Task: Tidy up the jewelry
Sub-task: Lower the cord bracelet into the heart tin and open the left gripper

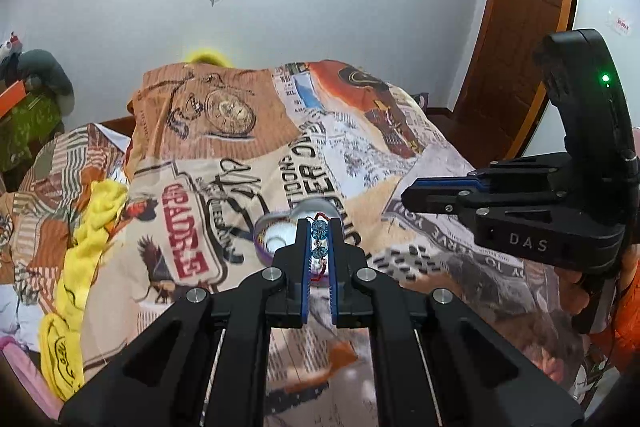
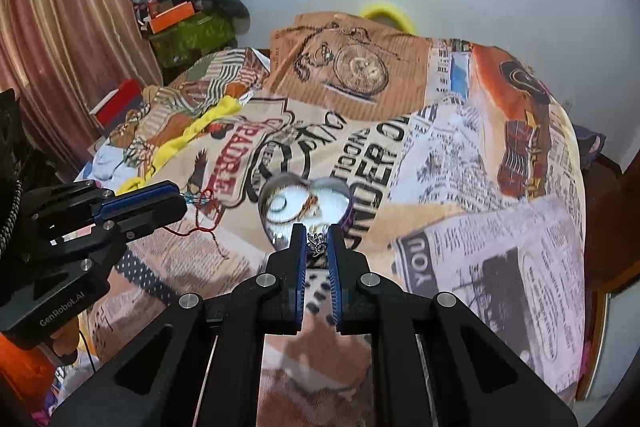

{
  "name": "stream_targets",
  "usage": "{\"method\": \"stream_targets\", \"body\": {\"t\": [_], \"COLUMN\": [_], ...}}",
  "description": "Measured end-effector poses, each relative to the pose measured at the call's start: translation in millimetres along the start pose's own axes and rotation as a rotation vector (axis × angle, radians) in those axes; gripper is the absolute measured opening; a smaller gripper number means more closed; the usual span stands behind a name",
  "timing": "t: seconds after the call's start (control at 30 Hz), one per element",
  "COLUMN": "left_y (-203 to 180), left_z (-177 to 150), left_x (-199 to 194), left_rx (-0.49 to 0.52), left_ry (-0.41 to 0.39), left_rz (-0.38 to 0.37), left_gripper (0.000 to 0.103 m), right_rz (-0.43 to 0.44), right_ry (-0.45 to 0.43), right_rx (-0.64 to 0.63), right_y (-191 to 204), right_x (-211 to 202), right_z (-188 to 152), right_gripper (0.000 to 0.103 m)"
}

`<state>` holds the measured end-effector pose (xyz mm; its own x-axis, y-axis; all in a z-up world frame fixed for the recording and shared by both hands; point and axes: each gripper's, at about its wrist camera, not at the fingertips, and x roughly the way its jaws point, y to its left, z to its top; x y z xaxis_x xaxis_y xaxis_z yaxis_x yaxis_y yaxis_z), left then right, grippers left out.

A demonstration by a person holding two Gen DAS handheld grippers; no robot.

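Left claw (image 1: 320,227) pinches beaded bracelet (image 1: 320,233); right claw (image 2: 318,241) pinches silver trinket (image 2: 317,243).

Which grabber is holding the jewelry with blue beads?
The left gripper pinches the red-string bracelet with blue beads. The right gripper pinches a small silver piece, no beads.

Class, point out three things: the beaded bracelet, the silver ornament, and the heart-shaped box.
beaded bracelet (image 1: 320,230), left wrist view, upper blue bead.
silver ornament (image 2: 317,242), right wrist view, its filigree middle.
heart-shaped box (image 2: 276,191), right wrist view, left rim.

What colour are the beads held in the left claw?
Translucent blue beads on a red cord, gripped by the left claw; clearest in the left wrist view.
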<state>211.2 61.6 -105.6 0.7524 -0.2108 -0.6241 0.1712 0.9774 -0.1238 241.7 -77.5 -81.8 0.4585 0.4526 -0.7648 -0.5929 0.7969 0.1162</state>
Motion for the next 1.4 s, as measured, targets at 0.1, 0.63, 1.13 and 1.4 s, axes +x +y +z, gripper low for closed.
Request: {"method": "stream_targets", "body": {"t": [0.1,0.63,1.13,1.4], "left_y": [1,29,31,23], "left_z": [8,15,-2,-3], "left_x": [6,79,122,108], "left_rx": [0.004,-0.06,-0.057,-0.03], "left_ry": [-0.011,0.071,0.17,0.176], "left_rz": [0.001,-0.022,-0.023,-0.017], "left_gripper": [0.006,0.006,0.006,0.007], "right_rz": [0.004,0.054,0.085,0.143], "right_ry": [-0.009,0.06,0.179,0.247], "right_rx": [-0.004,0.019,0.072,0.145], "right_y": [-1,-12,-26,-32], "right_x": [3,58,105,107], "right_z": [7,24,26,25], "right_gripper": [0.009,0.009,0.01,0.01]}}
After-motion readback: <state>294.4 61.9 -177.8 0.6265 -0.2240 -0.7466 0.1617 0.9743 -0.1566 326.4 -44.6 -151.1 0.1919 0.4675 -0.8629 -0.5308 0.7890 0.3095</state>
